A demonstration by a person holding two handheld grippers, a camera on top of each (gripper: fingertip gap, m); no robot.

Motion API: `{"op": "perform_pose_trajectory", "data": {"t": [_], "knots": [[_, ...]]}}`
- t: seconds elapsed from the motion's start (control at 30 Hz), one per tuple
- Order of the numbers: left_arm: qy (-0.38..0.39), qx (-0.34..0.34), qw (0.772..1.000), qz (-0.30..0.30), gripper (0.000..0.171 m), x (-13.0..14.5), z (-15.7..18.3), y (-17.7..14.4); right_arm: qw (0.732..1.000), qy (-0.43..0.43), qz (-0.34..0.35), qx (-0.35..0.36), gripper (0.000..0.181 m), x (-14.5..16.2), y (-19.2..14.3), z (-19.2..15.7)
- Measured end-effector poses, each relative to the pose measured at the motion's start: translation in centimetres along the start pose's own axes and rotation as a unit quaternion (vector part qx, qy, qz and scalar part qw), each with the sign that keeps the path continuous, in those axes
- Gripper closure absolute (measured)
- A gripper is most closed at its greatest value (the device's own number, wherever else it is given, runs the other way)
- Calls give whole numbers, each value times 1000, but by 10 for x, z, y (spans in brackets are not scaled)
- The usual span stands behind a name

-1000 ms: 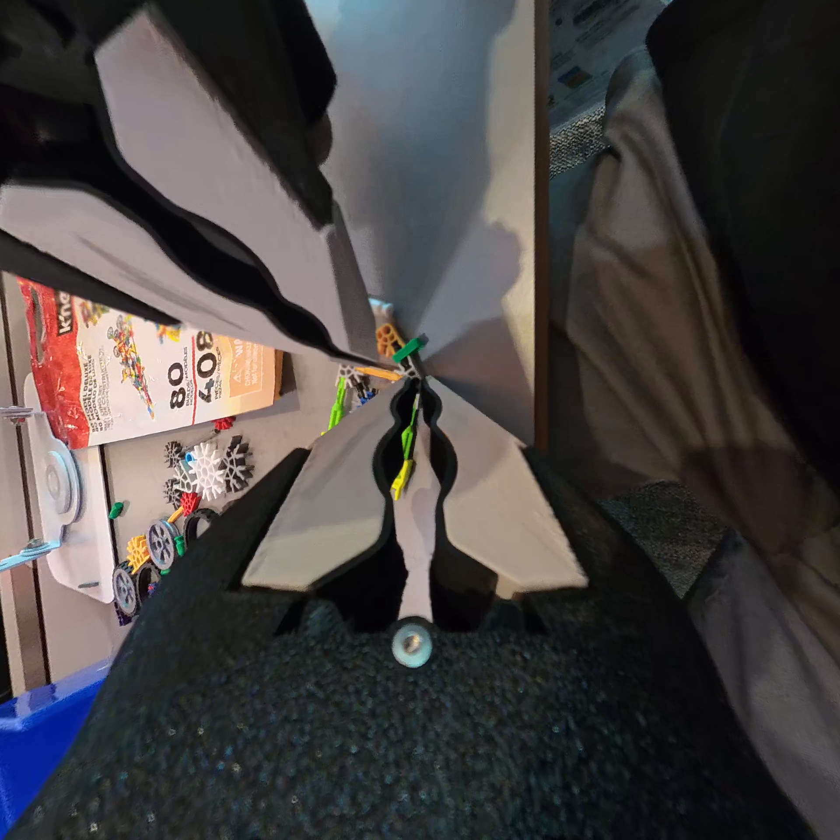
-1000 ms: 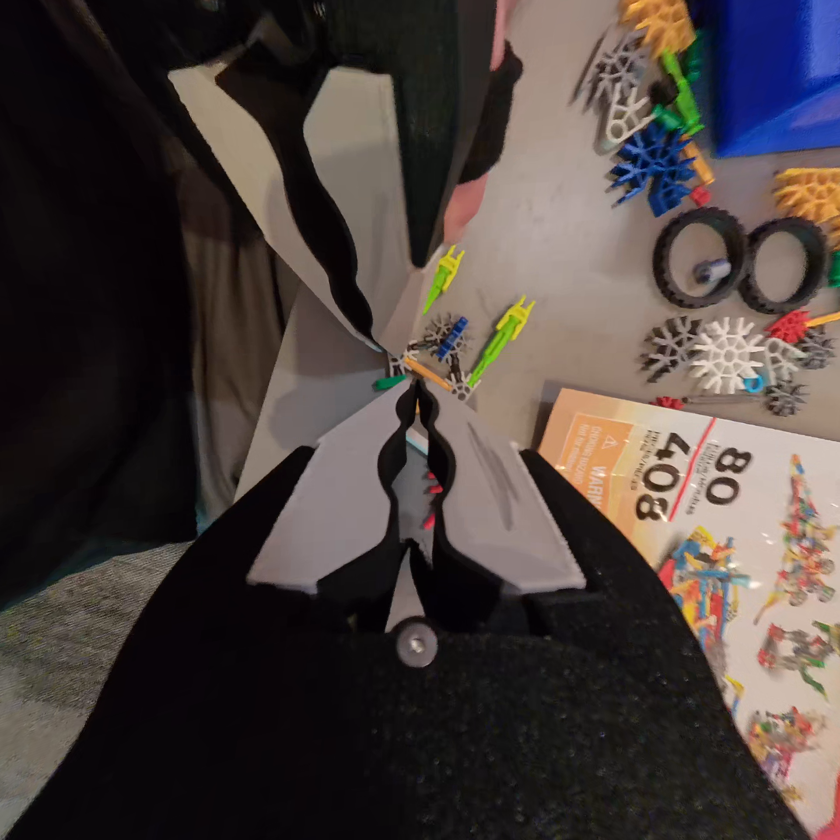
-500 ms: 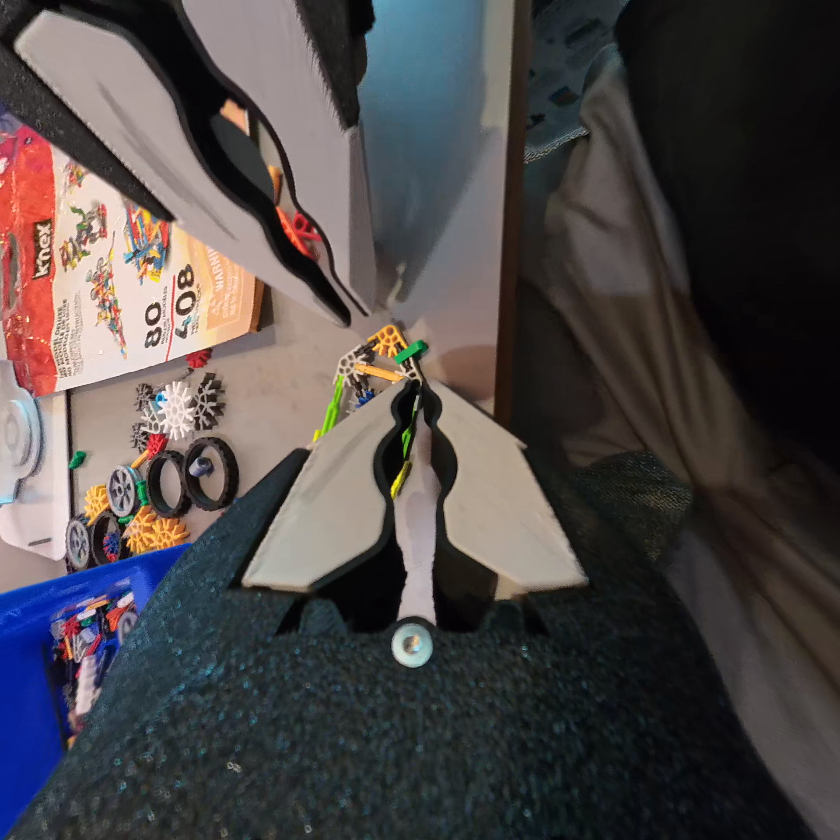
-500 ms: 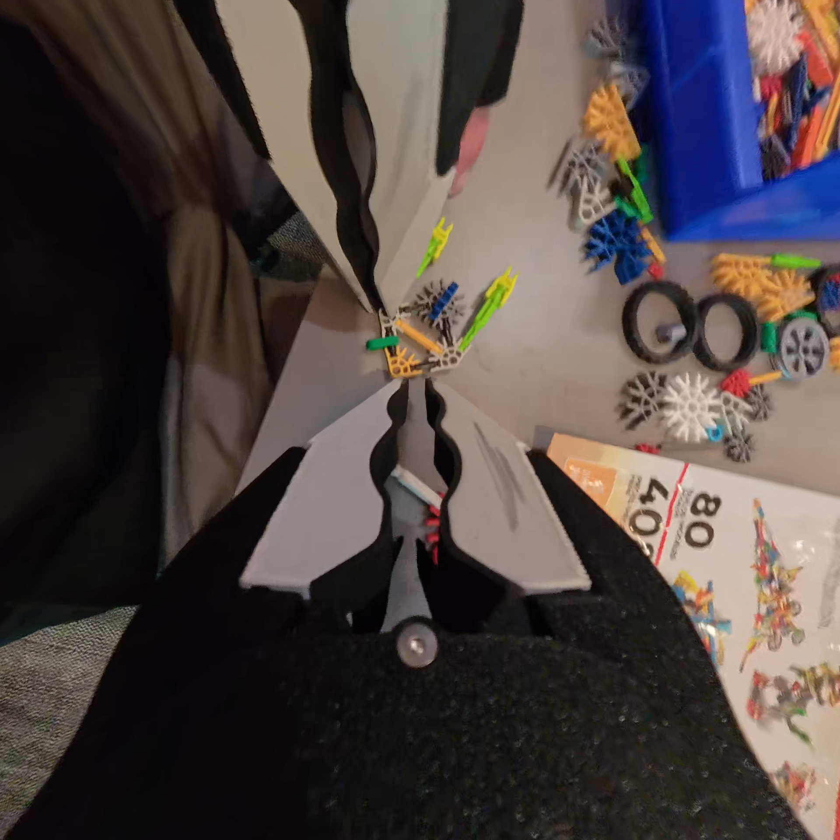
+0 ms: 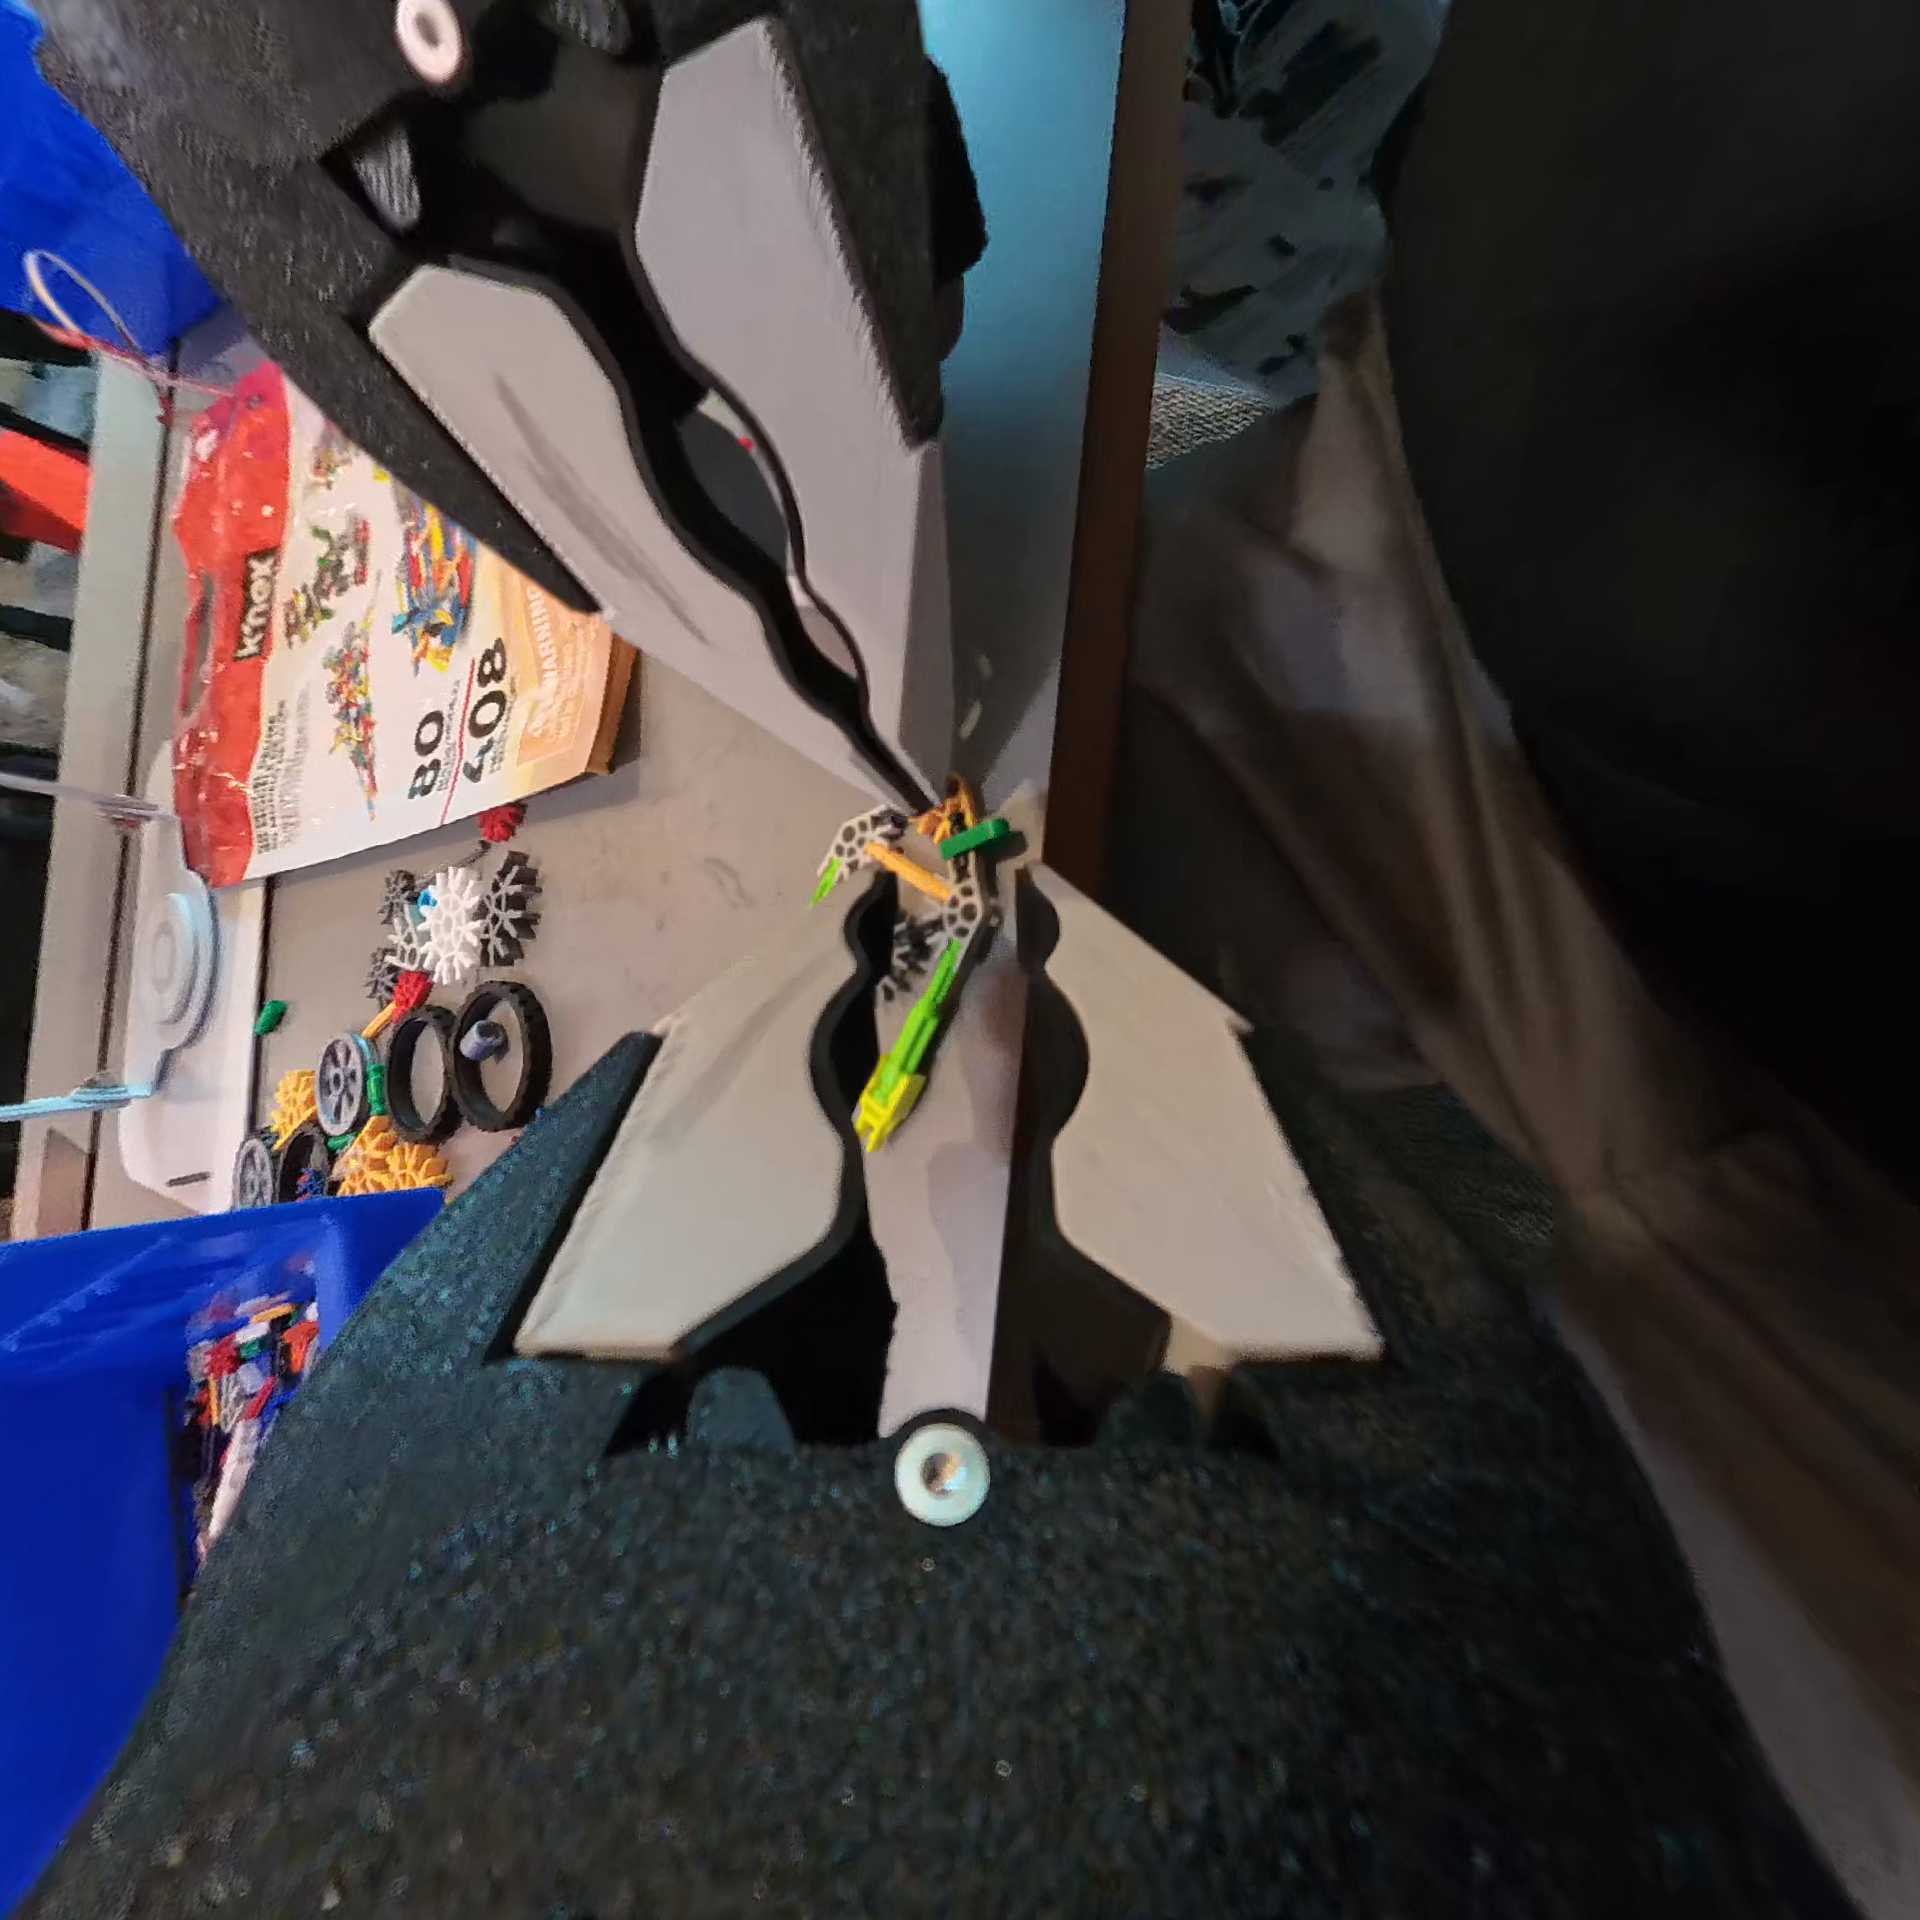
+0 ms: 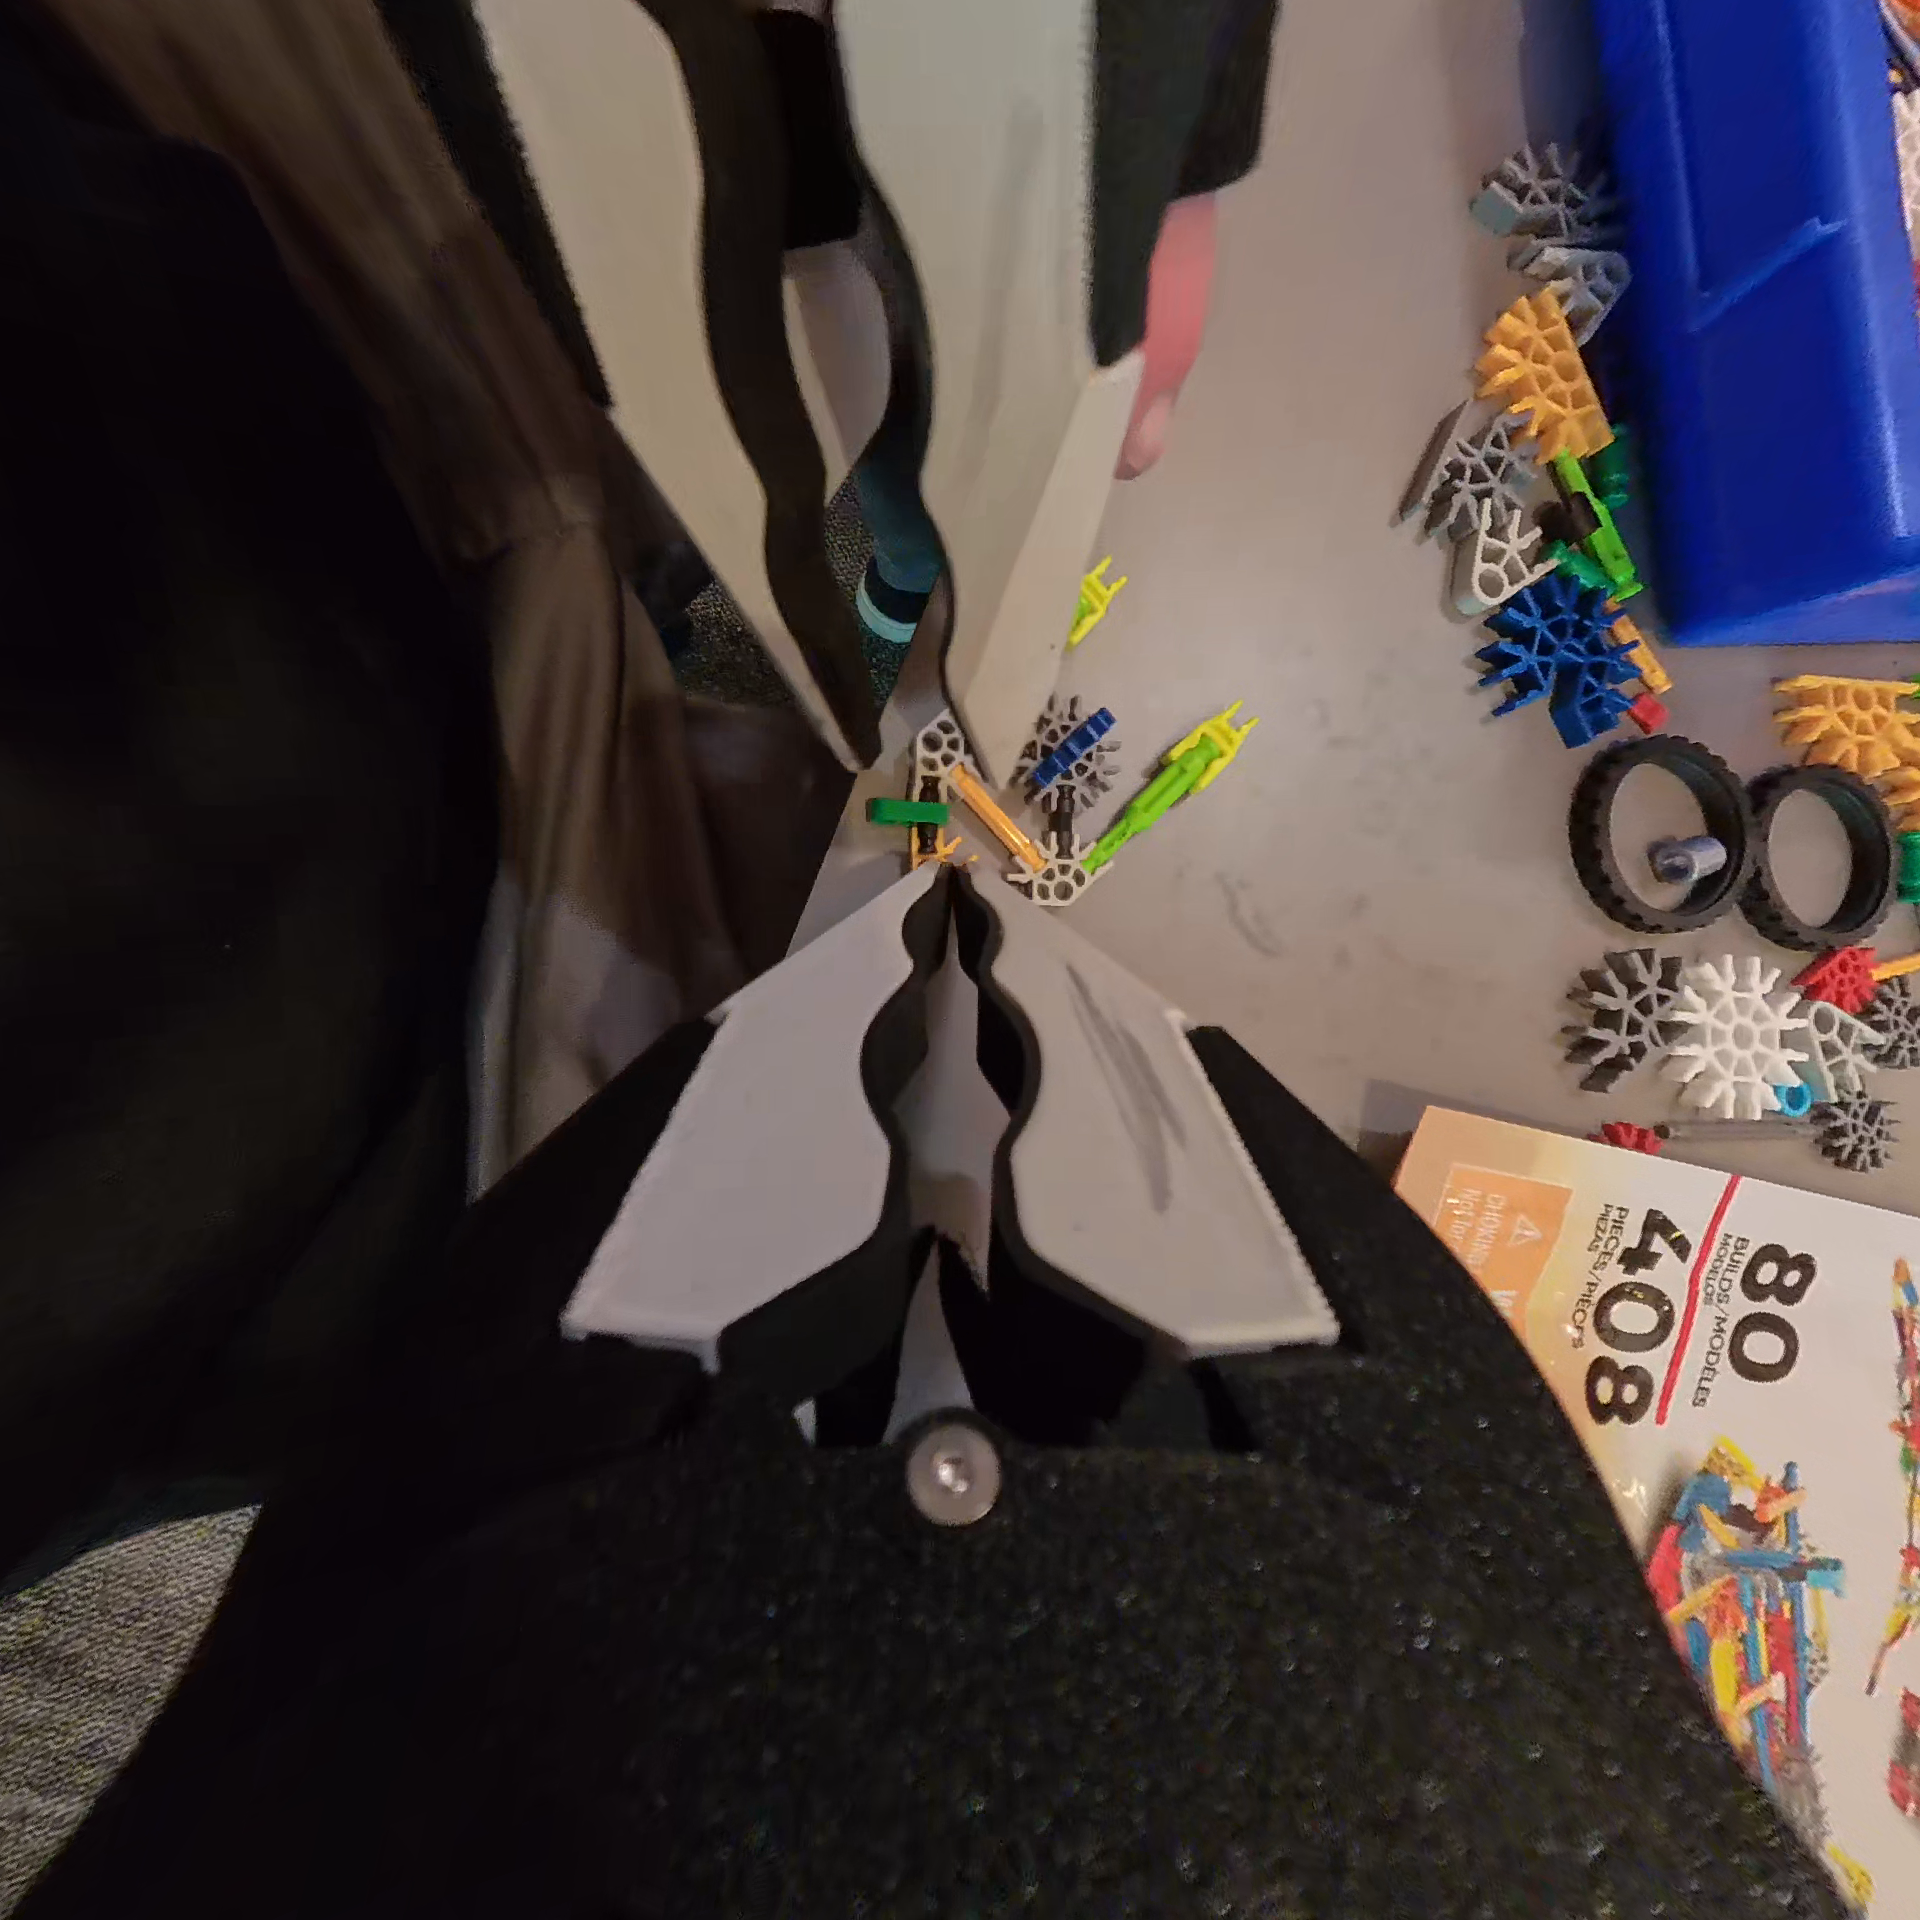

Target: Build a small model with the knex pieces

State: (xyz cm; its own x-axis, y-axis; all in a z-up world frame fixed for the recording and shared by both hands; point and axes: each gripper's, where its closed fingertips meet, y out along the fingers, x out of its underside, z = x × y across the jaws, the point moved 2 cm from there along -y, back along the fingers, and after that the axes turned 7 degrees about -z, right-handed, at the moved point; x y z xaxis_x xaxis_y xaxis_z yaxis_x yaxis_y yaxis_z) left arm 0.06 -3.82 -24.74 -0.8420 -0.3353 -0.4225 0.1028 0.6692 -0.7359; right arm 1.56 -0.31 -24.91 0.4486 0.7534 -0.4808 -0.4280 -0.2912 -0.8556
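Observation:
A small toy assembly (image 6: 992, 821) of grey connectors, an orange rod, a dark green clip and a lime-green rod sits at the grey table's near edge. It also shows in the left wrist view (image 5: 971, 914). My right gripper (image 6: 951, 881) is shut on the assembly's orange connector end; in the left wrist view (image 5: 920, 800) it reaches in from the upper left. My left gripper (image 5: 951, 888) has its jaws parted around the assembly's grey connector and lime rod. It comes in from the top of the right wrist view (image 6: 920, 764).
A blue bin (image 6: 1766, 312) of parts, two black tyres (image 6: 1662, 847), a white snowflake connector (image 6: 1735, 1034) and a printed parts bag (image 6: 1714, 1403) lie to my right. A grey-and-blue connector (image 6: 1070, 753) lies beside the assembly. The table edge (image 5: 1101, 520) borders a person's trousers. The grippers are tip to tip, or close to it.
My left gripper's jaws have parted from the lime rod they pinched. My right gripper has come in and closed on the assembly's orange end. Both views have shifted.

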Motion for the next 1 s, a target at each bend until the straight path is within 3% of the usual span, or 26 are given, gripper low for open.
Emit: {"op": "perform_pose_trajectory", "data": {"t": [0.3, 0.63, 1.0], "knots": [[26, -77, 997, -18, 162, -4, 12, 5, 1000, 28, -8, -1, 181, -2, 0, -5], [15, -54, 998, -21, 166, -5, 13, 5, 1000, 21, 1, 5, 181, -7, -1, -8], [8, -33, 999, -28, 171, -7, 12, 5, 999, -2, -43, -31, 181, -4, 2, -11]]}}
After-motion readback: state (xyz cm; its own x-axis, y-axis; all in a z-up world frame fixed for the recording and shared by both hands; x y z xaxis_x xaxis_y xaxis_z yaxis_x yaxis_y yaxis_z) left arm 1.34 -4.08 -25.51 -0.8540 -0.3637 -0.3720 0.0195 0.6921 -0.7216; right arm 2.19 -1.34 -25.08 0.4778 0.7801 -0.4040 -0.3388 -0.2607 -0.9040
